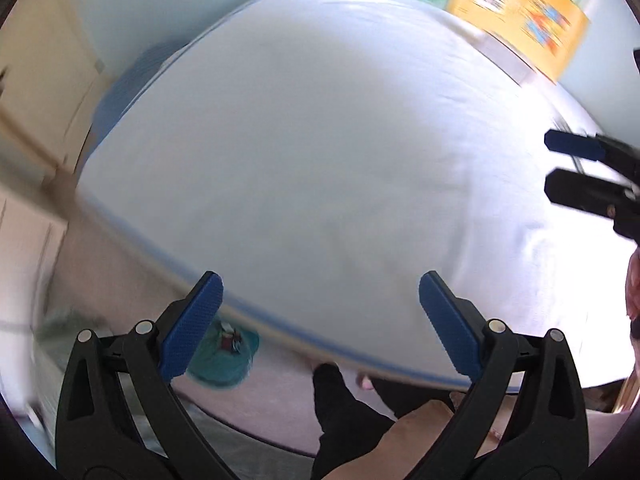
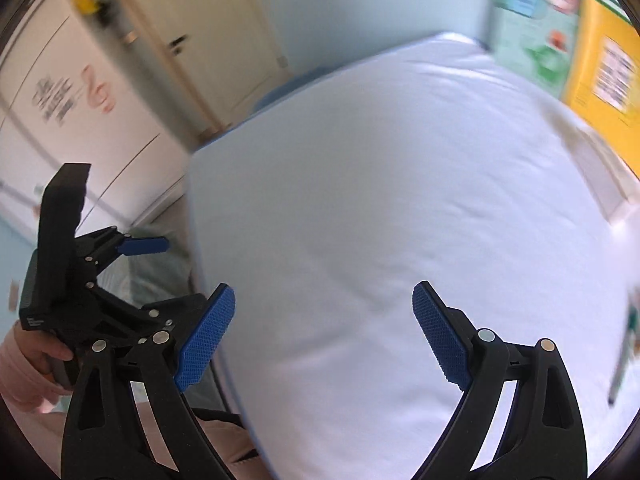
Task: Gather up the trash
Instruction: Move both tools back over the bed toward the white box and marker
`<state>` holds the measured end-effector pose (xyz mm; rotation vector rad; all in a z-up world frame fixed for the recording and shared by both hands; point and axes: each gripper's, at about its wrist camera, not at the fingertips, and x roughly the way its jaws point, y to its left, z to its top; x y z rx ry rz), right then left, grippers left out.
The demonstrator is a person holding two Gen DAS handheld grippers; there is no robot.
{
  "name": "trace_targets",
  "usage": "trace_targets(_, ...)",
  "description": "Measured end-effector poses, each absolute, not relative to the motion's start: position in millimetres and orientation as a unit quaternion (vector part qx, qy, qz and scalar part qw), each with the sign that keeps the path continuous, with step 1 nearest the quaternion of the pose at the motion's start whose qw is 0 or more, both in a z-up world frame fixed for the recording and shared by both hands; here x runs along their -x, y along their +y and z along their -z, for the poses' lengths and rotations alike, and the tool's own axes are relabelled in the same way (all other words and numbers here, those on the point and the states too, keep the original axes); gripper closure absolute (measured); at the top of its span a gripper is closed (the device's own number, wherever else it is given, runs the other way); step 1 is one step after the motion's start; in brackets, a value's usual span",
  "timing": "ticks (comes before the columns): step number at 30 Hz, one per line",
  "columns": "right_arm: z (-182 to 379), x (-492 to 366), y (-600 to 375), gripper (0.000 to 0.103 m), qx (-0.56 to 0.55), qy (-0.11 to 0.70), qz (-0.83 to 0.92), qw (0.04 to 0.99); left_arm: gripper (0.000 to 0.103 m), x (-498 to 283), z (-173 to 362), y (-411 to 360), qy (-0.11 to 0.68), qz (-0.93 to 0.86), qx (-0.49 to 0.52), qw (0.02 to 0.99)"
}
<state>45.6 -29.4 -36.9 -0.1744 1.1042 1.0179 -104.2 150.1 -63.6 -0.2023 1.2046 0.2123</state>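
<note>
Both tongs hover over a white bed, pointing across the mattress. The left tongs are spread wide with nothing between the blue pads; the right tongs are likewise spread and empty. In the right view, a hand grips the left tool's handle at the lower left. A teal bag with a small scrap of trash on it lies on the floor just beside the bed's near edge, partly hidden behind the left pad. A yellow box and a green pack stand at the bed's far end, blurred and cut off by the frame. Their print is unreadable.
</note>
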Motion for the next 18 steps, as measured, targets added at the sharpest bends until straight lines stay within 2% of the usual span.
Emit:
trace_targets(12, 50, -92, -182, 0.013, 0.001, 0.516, -0.308, 0.799, 0.007, 11, 53, 61, 0.563, 0.067, 0.009, 0.824)
trace_targets(18, 60, -101, -229, 0.013, -0.024, 0.525, -0.246, 0.815, 0.007, -49, 44, 26, 0.549, 0.105, -0.094, 0.824)
